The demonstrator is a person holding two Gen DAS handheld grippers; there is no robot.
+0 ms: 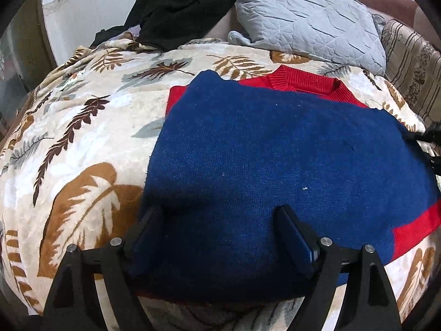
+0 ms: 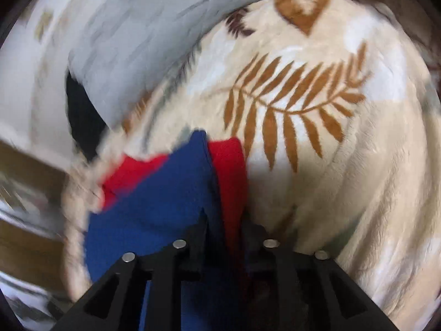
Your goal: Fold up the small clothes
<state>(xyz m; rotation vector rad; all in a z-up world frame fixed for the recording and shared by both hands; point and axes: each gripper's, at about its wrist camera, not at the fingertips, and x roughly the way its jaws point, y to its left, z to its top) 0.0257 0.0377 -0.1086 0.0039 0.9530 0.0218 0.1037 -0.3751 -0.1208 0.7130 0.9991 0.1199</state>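
Over blanket (image 1: 82, 127) | left gripper (image 1: 220, 220) fingers wide astride sweater (image 1: 275, 151) | right gripper (image 2: 224, 226) fingers narrow, sweater edge between, grip unclear

leaf-print blanket (image 1: 91, 127) over bed, grey pillow (image 1: 308, 19), white wall (image 1: 91, 8).

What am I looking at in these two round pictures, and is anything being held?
Each picture comes from a fisheye camera on a hand-held two-finger gripper, looking along its fingers. In the left view, the left gripper stands wide open over a blue-and-red sweater lying on a leaf-print blanket; a grey pillow and black clothes lie behind. In the blurred right view, the right gripper has the sweater's edge between its fingers; whether it pinches is unclear.
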